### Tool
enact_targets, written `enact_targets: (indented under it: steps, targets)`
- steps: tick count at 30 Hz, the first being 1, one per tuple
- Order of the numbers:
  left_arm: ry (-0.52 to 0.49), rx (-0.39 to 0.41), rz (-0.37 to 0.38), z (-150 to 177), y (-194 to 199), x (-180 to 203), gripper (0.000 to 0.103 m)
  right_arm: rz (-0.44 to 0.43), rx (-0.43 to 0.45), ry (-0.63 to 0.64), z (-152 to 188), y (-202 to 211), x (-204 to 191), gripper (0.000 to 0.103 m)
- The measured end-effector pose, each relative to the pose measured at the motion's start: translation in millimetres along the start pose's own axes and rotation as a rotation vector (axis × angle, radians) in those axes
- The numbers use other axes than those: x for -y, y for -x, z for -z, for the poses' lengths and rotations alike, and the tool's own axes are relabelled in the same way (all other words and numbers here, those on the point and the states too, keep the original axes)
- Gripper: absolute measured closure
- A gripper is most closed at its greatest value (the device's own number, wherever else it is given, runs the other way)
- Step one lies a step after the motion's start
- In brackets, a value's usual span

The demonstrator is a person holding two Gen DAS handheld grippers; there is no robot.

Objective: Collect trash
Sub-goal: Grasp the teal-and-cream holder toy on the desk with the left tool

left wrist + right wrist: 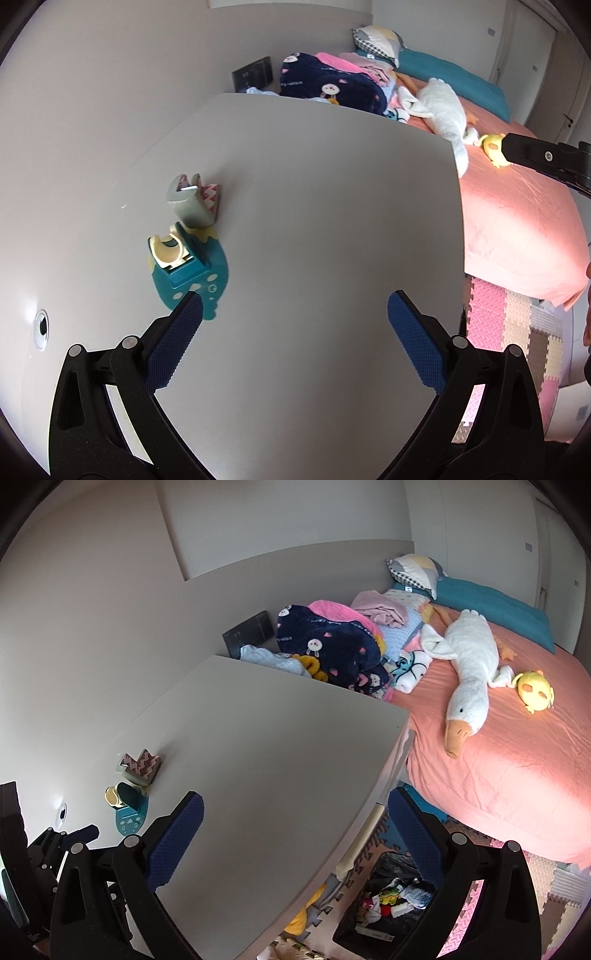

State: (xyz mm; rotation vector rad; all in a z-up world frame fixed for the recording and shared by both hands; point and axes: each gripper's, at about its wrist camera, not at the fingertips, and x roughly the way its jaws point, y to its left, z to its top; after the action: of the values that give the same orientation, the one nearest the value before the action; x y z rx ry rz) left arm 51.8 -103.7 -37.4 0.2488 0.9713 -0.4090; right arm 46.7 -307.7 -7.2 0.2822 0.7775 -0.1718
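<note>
A grey-white desk (314, 221) fills most of the left wrist view, set against a pale wall with a bed (517, 221) in a pink cover beyond its far edge. The left gripper (295, 310) hovers above the desk with its blue-padded fingers (177, 332) spread wide and nothing between them. Near the left finger stands a teal dinosaur-shaped holder (199, 277), and just behind it a small grey item with red-and-white patterned tape (195, 203); what exactly that item is cannot be told. A round grommet hole (41, 328) sits in the desk at far left. On the bed lie a navy rabbit-print blanket (332, 85), a white goose plush (447, 107) and a yellow plush (493, 146), which is partly covered by the black tip of the right gripper (546, 157) coming in from the right edge. Foam floor tiles (509, 321) in pink and beige show beside the desk. In the right wrist view the same desk (266, 746) runs to a corner at mid-frame, and the right gripper (295, 812) is held over its near edge, its fingers (173, 842) wide apart and empty. Below the desk edge, on the floor tiles, stands a bin lined with a black bag (391, 897) that holds mixed colourful trash (388, 901). The teal holder (129, 812) and the patterned item (140, 766) stand at the desk's left side, with part of the left gripper (55, 845) in the lower left corner.
</note>
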Motion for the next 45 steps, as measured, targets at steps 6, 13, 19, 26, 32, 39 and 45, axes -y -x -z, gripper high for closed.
enact_targets:
  steps: [6,13,19,26,32,39,45]
  targets:
    - [0.135,0.008,-0.047,2.2,-8.0,-35.9,0.006,-0.042,-0.018,0.044,-4.9,-17.1,-22.3,0.004]
    - [0.212,-0.003,-0.091,-1.7,-24.1,-63.0,0.015,-0.094,-0.04,0.104,-9.8,-39.2,-48.3,0.004]
    - [0.254,-0.005,-0.107,-6.0,-40.5,-79.9,0.028,-0.124,-0.066,0.144,-12.6,-58.7,-68.4,0.004]
    - [0.308,-0.024,-0.104,-12.0,-63.7,-98.7,0.046,-0.141,-0.092,0.165,-16.5,-76.9,-80.7,0.004]
    - [0.343,-0.029,-0.101,-9.1,-72.9,-109.7,0.054,-0.161,-0.107,0.178,-18.0,-89.5,-94.3,0.004]
    - [0.35,-0.001,-0.08,-10.0,-73.2,-120.2,0.059,-0.192,-0.12,0.218,-14.1,-97.4,-117.4,0.004]
    - [0.374,0.038,-0.05,-5.5,-67.9,-134.7,0.067,-0.209,-0.132,0.251,-13.0,-102.9,-133.5,0.004]
